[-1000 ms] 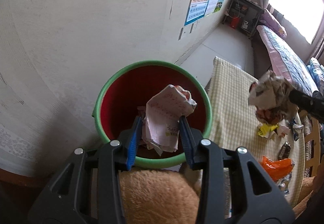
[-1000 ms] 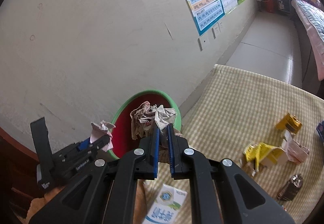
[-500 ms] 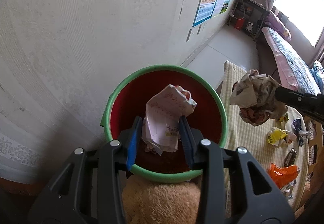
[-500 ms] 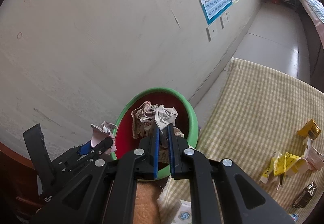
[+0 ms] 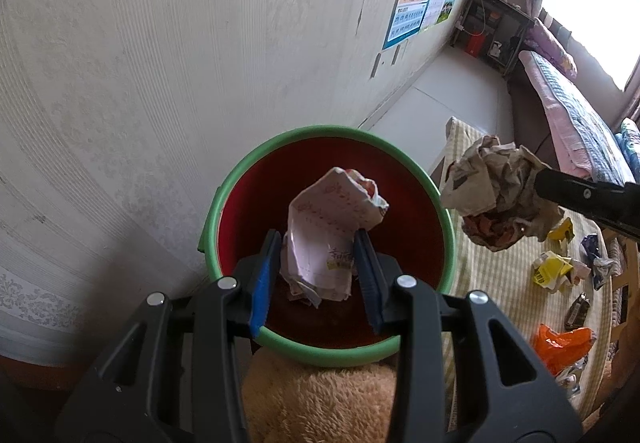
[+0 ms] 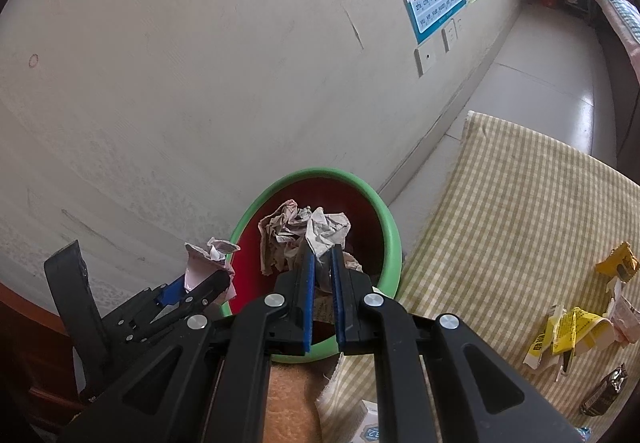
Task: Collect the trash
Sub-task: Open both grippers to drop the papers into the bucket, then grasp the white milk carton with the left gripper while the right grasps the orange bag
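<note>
A round bin with a green rim and red inside stands close against the pale wall, its near edge touching a fuzzy tan cushion and its right side just beside the checked cloth of a table. Between bin and wall only a narrow strip of floor shows; beyond the table the grey floor lies open toward a shelf and a bed.

The left gripper points steeply down over the bin's mouth, its blue pads clamped on a folded pink paper that hangs inside the rim's outline. The right gripper also tilts downward, its jaws pressed nearly together on a crumpled brownish paper ball. In the left wrist view that ball sits above the bin's right rim, at the table's edge; in the right wrist view it lies over the red interior.

More trash stays on the cloth, well apart from the bin: yellow wrappers, a dark packet and an orange bag.
</note>
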Motion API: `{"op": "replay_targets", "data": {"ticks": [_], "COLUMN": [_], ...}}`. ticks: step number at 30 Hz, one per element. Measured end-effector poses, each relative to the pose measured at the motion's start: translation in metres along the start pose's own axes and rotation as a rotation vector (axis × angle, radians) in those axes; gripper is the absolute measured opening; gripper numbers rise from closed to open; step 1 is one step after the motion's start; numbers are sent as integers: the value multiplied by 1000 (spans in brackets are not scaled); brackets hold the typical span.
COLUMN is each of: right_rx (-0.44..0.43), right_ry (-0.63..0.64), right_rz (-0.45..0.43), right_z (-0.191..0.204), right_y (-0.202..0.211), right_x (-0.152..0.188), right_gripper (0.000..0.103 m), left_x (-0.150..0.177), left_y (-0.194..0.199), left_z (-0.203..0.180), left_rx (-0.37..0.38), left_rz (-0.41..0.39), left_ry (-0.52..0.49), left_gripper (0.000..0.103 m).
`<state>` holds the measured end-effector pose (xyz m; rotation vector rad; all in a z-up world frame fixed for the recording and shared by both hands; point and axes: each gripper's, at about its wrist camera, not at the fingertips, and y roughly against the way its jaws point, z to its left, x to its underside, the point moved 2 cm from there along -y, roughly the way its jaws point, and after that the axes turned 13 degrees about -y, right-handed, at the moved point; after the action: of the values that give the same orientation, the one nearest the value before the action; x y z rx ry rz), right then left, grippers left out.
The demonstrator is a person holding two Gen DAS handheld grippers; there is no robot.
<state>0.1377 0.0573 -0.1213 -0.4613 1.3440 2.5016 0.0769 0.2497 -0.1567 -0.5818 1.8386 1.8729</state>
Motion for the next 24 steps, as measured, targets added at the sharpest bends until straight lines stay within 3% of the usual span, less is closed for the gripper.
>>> {"op": "replay_targets", "data": {"ticks": [6,7,8,10,11,19,24], "right_rx": [2,-3,-10,-18,-21,-28,22], "right_ry": [3,5,6,6,6,29,66], "right_rz": [8,7,8,5,-4,-30,-82], "right_z": [2,2,3,4,4,-2,-25], "right_y": [-5,-5,-5,-4,-2,20,60], "right_x": [-1,-1,-1,-1,-1,2,10], "right_gripper": [11,11,13,30,40,42,42], "left_x": [0,0,-1,-1,-2,0,8], "left_y": [-2,-3,-4,-3,-3,3,19], "left_z": [-1,-1,-1,0,0,-5,-35], "left_rx": [-6,-6,-9,-8,-3,9,74], "left_rz": [3,4,7,-5,-7,-5,-11], "left_ry": [8,7,7,17,22,11,-34], "left_gripper": [36,38,49,62,62,63,63]}}
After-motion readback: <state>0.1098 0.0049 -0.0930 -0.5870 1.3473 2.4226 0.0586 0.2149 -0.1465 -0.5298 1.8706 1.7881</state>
